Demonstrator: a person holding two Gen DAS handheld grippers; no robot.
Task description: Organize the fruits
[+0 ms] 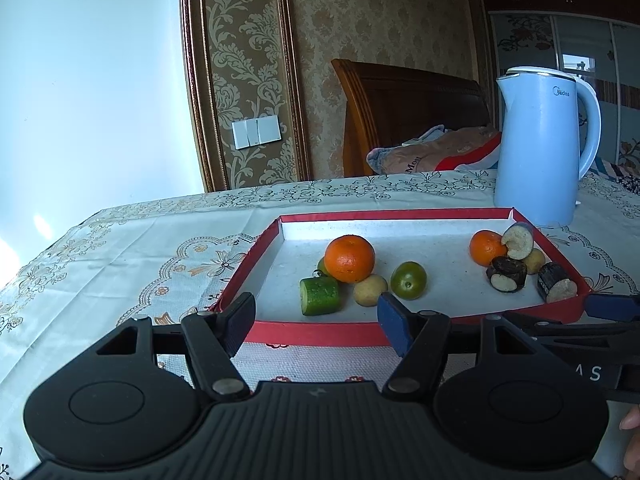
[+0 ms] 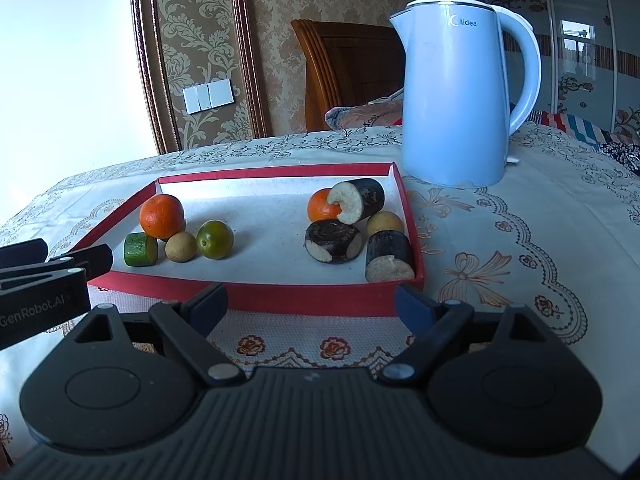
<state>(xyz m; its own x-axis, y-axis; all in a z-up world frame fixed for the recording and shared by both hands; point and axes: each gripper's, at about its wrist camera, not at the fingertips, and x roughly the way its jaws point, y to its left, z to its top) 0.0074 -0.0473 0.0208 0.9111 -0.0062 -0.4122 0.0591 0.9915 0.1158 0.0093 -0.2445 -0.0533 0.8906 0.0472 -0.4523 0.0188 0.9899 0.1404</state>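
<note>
Left claw [image 1: 316, 322] is hovering open and empty before the red-rimmed tray [image 2: 256, 298] sitting on the bench [image 2: 520, 240]. Inside, a left cluster is gathering a cucumber piece [image 2: 141, 250], large orange [image 2: 162, 216], longan [image 2: 181, 247] and green citrus [image 2: 215, 239]; rightward, a small orange [image 2: 320, 208] and dark cane pieces [image 2: 334, 241] are touching. Right claw [image 2: 310, 304] is likewise hanging open, empty; a blue kettle [image 2: 452, 96] is standing behind.

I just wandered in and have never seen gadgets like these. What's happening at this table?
A person is holding a claw tool in each hand, about to sort produce. Both the left claw and the right claw are open, empty and poised at the near edge of a red tray. Inside lie two clusters: oranges, green fruits and a cucumber piece on one side, dark cut chunks on the other.
</note>
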